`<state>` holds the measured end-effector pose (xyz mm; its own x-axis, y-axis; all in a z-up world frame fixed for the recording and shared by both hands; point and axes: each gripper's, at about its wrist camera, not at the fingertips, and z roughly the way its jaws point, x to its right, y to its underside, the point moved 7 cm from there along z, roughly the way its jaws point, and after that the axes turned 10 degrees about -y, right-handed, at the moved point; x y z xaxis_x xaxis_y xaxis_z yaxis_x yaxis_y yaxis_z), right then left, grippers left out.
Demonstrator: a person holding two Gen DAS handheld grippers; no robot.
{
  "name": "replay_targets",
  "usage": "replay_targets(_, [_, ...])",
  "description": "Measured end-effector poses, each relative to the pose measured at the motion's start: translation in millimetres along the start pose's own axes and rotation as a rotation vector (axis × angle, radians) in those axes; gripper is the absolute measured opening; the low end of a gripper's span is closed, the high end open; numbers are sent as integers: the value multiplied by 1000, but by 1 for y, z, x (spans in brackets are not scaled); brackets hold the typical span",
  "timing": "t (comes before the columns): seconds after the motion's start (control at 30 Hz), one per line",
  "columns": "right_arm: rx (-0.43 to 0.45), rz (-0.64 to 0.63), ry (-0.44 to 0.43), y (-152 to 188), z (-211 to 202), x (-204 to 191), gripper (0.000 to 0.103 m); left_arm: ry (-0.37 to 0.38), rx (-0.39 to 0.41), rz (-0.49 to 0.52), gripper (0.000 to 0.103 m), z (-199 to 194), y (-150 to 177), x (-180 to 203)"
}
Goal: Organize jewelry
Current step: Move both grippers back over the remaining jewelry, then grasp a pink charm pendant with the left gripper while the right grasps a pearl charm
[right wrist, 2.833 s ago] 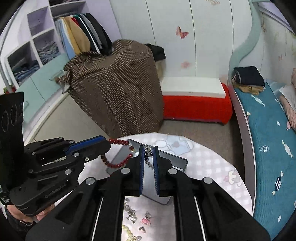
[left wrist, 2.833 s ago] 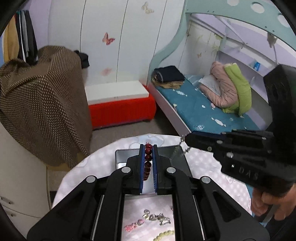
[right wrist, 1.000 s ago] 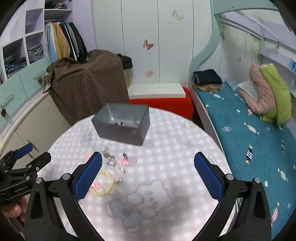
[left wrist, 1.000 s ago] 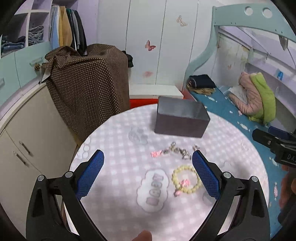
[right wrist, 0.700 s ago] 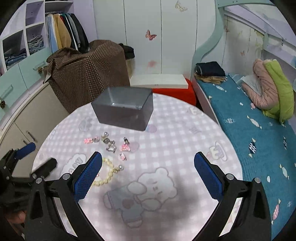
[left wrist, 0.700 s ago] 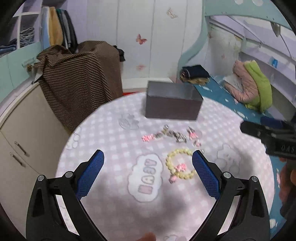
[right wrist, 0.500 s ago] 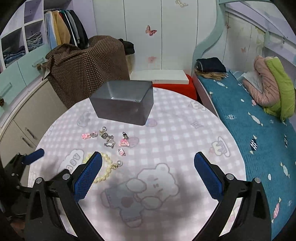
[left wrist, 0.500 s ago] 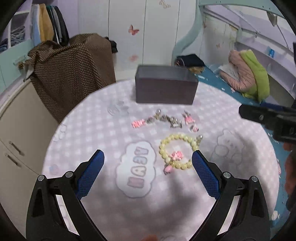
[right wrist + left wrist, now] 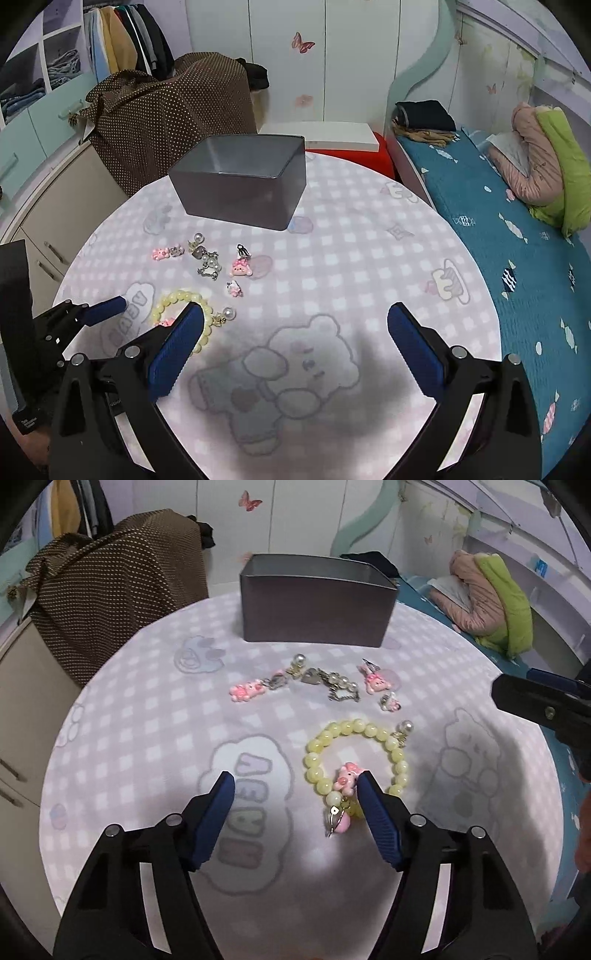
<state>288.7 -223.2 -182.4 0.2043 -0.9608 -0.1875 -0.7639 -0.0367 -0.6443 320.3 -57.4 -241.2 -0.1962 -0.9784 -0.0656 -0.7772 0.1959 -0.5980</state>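
Yellow bead bracelet [image 9: 354,760] next: your left gripper [image 9: 295,794] has dropped over it, jaws just narrowing but not yet pinching; right gripper [image 9: 295,332] hangs spread, empty.

The left hand-held gripper [image 9: 295,786], tilted downward, has just been closing partway, while the right hand-held gripper [image 9: 295,325] gapes wide.

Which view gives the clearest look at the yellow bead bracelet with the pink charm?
The left wrist view: the yellow bead bracelet lies almost whole, ring and pink charm visible, beside the left gripper. In the right wrist view the bracelet is smaller, and a finger of the right gripper hides part of it.
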Motion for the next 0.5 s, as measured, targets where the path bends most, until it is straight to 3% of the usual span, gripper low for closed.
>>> replay_targets(0.17, [-20, 1, -10, 3, 7, 0, 96, 38, -1, 12, 45, -4, 2, 5])
replay_targets(0.33, [-52, 9, -28, 8, 19, -1, 96, 44, 6, 32, 41, -4, 1, 10])
replay_targets(0.43, [-72, 10, -29, 12, 27, -1, 95, 70, 3, 35, 18, -3, 0, 13])
replay_targets(0.5, [-79, 9, -32, 13, 32, -2, 95, 101, 2, 25, 15, -4, -1, 14])
